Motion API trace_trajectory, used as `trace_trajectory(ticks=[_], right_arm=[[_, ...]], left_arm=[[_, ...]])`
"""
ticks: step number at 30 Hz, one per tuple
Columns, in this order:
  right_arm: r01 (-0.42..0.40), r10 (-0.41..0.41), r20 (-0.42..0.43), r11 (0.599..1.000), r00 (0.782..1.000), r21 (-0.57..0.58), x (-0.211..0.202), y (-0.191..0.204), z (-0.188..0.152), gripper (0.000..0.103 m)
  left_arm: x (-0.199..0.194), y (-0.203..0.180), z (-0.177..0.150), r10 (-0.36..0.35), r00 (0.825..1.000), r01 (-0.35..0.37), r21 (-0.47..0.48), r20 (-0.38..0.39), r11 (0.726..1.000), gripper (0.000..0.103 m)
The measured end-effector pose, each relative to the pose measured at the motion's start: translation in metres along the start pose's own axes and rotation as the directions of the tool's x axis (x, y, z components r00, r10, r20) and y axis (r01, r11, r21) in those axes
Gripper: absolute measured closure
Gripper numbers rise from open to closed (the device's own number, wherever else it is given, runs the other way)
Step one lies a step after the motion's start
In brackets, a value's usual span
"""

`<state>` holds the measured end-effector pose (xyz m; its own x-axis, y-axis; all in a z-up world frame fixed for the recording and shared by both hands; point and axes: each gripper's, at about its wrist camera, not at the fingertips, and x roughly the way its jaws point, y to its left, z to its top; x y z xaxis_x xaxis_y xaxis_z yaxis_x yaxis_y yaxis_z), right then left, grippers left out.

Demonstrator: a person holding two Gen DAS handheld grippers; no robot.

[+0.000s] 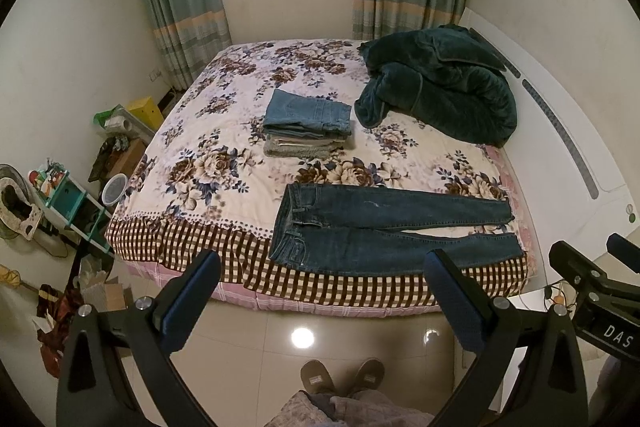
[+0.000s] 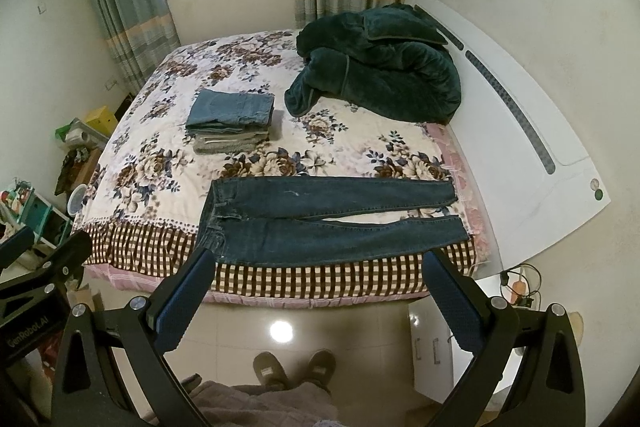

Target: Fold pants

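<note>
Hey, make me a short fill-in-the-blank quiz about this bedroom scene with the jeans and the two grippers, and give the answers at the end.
1. The dark blue jeans lie flat near the bed's front edge with both legs ____.
2. The folded stack is topped by light blue ____.
3. The green quilt is heaped beside the white ____.
4. The left gripper and right gripper both hang ____ over the floor.

Answers: unfolded; jeans; headboard; open

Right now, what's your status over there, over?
Left gripper open, right gripper open, both short of the bed. Dark jeans flat, unfolded, at near edge. Folded stack behind; nothing in the way.
</note>
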<state>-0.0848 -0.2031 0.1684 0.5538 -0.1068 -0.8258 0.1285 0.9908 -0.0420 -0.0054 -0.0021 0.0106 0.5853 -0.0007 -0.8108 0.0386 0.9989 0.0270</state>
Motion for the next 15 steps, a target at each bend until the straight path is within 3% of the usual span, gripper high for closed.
trace_trajectory(ticks=[6, 15], right_arm=[[-0.018, 0.018, -0.023, 1.000, 1.000, -0.003, 0.003, 0.003, 0.013, 0.000], [-0.034, 0.035, -0.054, 0.999, 0.998, 0.023, 0.066, -0.040, 0.027, 0.000]], left_arm=[[-0.004, -0.013, 0.017, 0.012, 1.000, -0.012, -0.009, -0.014, 1.000, 0.000], [0.033, -0.029, 0.034, 0.073, 0.997, -0.073, -0.045, -0.016, 0.996, 0.000]])
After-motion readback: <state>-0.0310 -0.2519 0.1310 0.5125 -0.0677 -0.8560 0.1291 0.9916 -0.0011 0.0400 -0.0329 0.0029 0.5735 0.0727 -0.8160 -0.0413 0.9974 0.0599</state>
